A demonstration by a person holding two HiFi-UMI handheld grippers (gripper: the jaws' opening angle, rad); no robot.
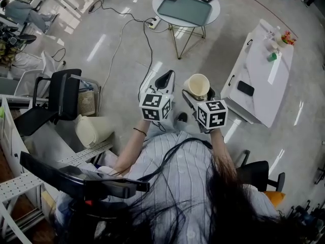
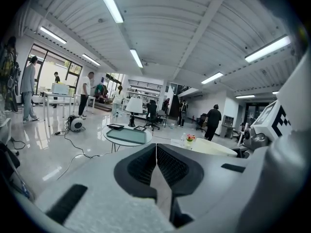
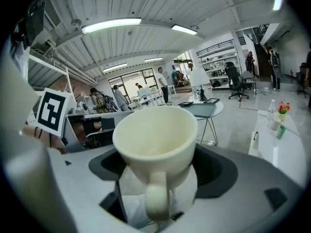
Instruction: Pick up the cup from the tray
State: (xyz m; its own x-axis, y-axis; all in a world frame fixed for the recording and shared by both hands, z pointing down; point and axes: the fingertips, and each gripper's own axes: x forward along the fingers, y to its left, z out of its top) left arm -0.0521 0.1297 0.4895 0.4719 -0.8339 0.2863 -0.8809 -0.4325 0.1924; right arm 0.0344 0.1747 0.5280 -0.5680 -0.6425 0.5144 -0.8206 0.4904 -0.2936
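Two grippers are held up in front of the person, side by side in the middle of the head view. The left gripper (image 1: pixel 164 78) has its jaws pressed together with nothing in them. Just to its right, the right gripper (image 1: pixel 198 93) is clamped on a cream cup (image 1: pixel 197 85), mouth upward, out over the bare floor. At the top centre of the frame the green tray (image 1: pixel 184 9) lies on a round white table (image 1: pixel 213 14), well apart from the cup. A long white table (image 1: pixel 264 70) stands at the right edge.

Left gripper view: the dark ribbed pads (image 2: pixel 167 165) meet along one line at lower centre, and the round table with its tray (image 2: pixel 125 135) sits beyond them.

Right gripper view: the cup (image 3: pixel 155 137) fills the centre, pinched between the jaws, its handle (image 3: pixel 156 198) pointing toward the camera. The tray shows far behind it, right of centre.
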